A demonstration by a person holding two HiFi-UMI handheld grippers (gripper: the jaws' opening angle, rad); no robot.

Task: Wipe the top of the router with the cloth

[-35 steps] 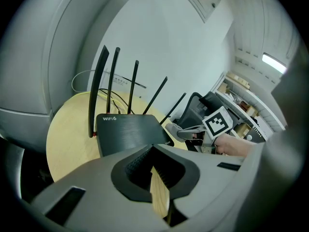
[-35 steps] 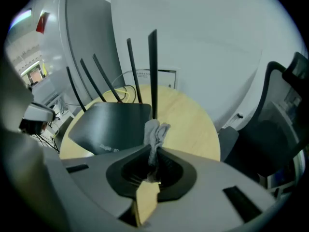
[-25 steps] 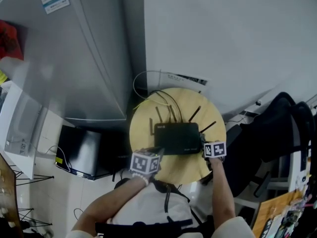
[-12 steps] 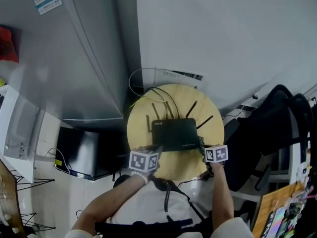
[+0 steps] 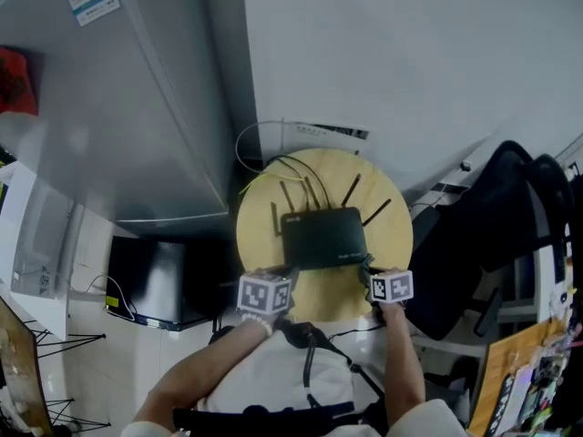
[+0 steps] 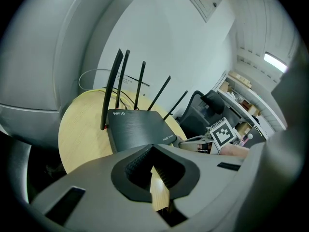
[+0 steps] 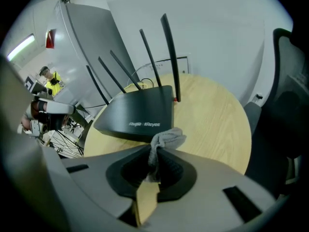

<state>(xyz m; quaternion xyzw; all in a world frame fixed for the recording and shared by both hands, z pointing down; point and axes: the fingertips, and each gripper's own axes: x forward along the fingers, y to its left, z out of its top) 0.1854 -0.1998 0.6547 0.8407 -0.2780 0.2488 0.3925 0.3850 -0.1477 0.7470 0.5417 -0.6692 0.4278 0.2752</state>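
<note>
Fingers [image 7: 175, 170] of the right gripper [image 7: 155, 154] were squeezed tight on the grey cloth [image 7: 166, 138]. A soft bunch of the cloth stuck out past the tips. The bunch sat right at the front edge of the black router [image 7: 137, 112], near the white letters on its front. I could not tell if the cloth touched the router.

On the left gripper [image 6: 152, 159], the fingers [image 6: 136, 166] were pressed together at their tips with nothing between them. That gripper was near the router's front left corner, above the table's near edge.

The router lay flat in the middle of the round wooden table [image 5: 260, 244]. Its top looked dark and smooth. Thin black antennas [image 6: 111, 88] stood up along its back edge, and they leaned a little. Thin cables [image 5: 260, 148] curled behind it toward the white wall [image 5: 410, 62].

From the head view, the right gripper was at the router's front right corner. A black chair [image 5: 483, 235] stood just beside the table on the right. A big grey cabinet [image 5: 118, 107] stood on the left.
</note>
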